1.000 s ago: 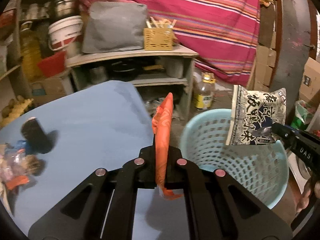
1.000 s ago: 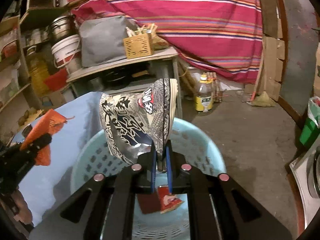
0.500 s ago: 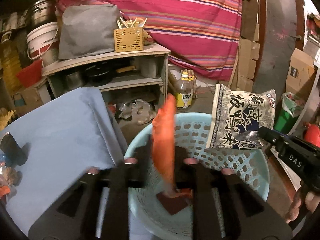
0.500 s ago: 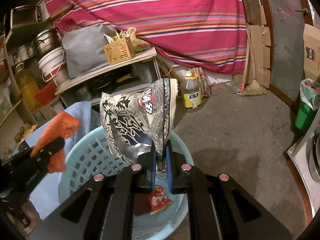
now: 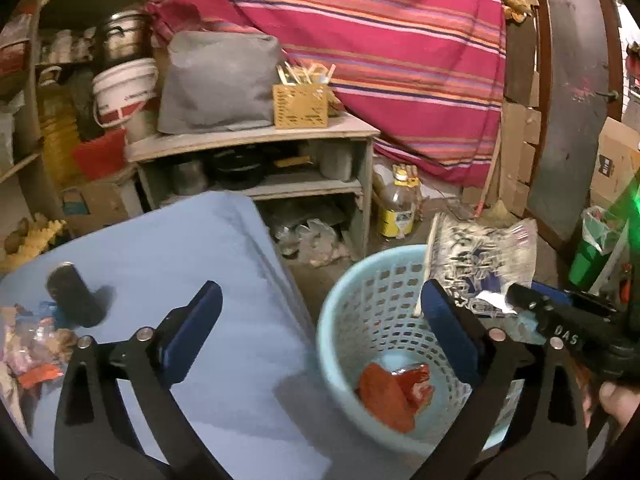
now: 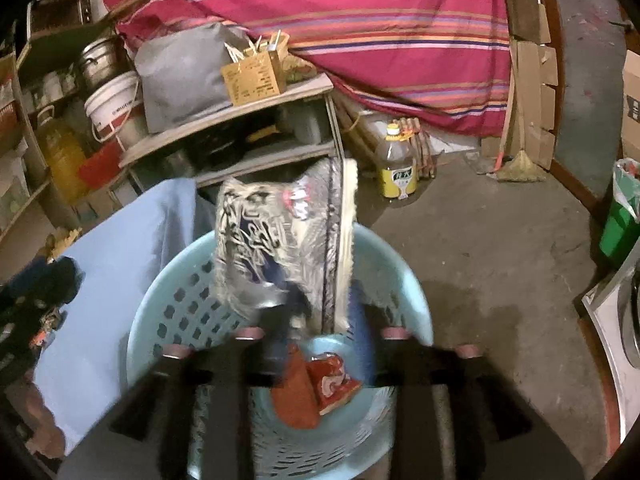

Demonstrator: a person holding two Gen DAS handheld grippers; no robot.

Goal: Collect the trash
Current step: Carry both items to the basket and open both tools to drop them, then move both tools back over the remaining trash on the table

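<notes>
My left gripper [image 5: 320,332] is open wide over the table edge and the light blue basket [image 5: 360,300], with nothing between its blue pads. The orange wrapper [image 5: 392,396] lies at the basket's bottom, beside a red wrapper [image 6: 332,372]. My right gripper [image 6: 320,320] hangs above the basket [image 6: 400,264] with its jaws opening. The black-and-white snack bag [image 6: 280,240] is blurred between the parted fingers, over the basket. The left wrist view shows this bag [image 5: 480,264] at the tip of the right gripper [image 5: 516,300].
A table under a blue cloth [image 5: 180,280] stands left of the basket. On it are a black can [image 5: 72,296] and a heap of wrappers [image 5: 32,344]. A shelf unit [image 5: 256,160], an oil bottle [image 5: 396,208] and a green bin [image 6: 620,224] stand around.
My left gripper opened and the orange wrapper dropped into the basket. The right jaws, shut on the snack bag before, have spread and the bag is blurred. The left hand swung towards the basket, then back.
</notes>
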